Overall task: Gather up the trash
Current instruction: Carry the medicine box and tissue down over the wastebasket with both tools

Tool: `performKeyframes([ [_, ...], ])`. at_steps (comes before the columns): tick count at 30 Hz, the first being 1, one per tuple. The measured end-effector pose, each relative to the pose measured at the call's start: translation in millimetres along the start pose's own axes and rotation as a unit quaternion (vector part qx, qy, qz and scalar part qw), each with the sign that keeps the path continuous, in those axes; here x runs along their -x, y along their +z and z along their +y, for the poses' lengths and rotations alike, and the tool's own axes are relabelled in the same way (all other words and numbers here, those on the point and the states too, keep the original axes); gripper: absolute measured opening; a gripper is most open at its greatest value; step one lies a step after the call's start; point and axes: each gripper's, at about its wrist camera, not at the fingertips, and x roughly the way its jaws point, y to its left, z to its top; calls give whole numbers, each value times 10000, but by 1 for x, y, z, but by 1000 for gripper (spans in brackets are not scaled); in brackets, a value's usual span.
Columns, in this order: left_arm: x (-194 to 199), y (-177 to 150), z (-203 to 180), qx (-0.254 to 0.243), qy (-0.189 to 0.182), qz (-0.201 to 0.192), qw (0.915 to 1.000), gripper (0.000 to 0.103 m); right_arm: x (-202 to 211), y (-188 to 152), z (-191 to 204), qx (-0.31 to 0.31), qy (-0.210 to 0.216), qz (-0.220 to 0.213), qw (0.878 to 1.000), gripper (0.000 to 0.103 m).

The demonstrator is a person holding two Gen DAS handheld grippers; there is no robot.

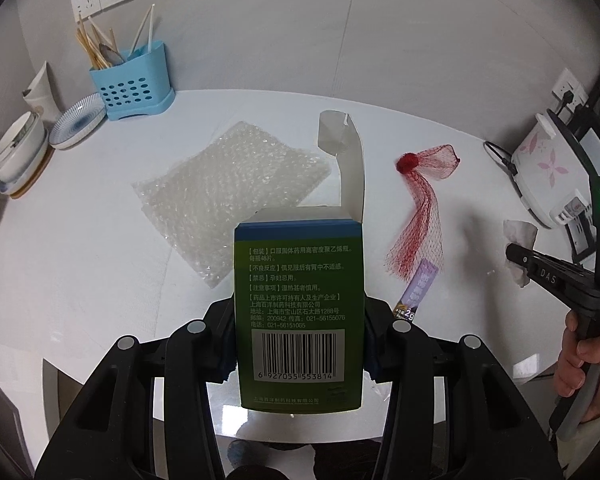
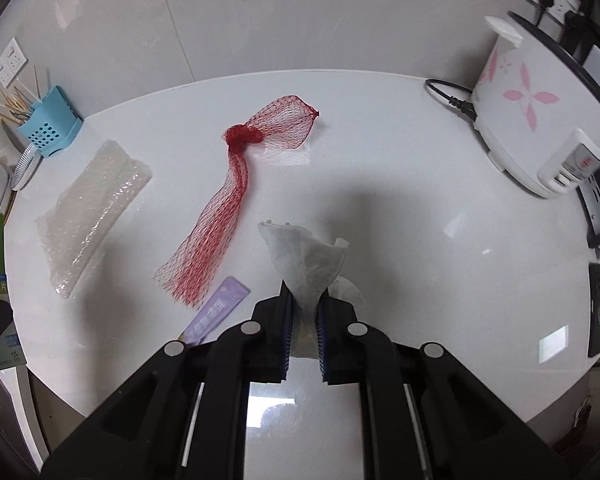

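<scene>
The green medicine box carries Chinese print, a Shanghai address, phone 021-56151065 and barcode 6 927055 553814. "DAS" reads on the right gripper's finger. The purple sachet shows "29".

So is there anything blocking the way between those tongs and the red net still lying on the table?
Nothing visible lies in the way, but both tongs are full: the left tongs grip a medicine box and the right tongs pinch a tissue. The red net lies bare on the table.
</scene>
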Motion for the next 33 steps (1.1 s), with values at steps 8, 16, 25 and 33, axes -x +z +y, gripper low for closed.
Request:
performKeyframes([
  [8, 28, -25, 8, -374, -221, -155, 9989, 46, 48, -48, 19, -134, -109, -435, 9989, 10],
  [16, 56, -63, 20, -759, -415, -332, 9957, 46, 89, -108, 44, -219, -148, -829, 9962, 10],
  [25, 94, -126, 52, -1055, -520, -533, 9916, 46, 129, -184, 87, -232, -86, -1156, 9930, 10],
  [33, 105, -199, 84, -1145, -799, -403, 9894, 46, 150, -260, 127, -140, 80, -1244, 9921, 10],
])
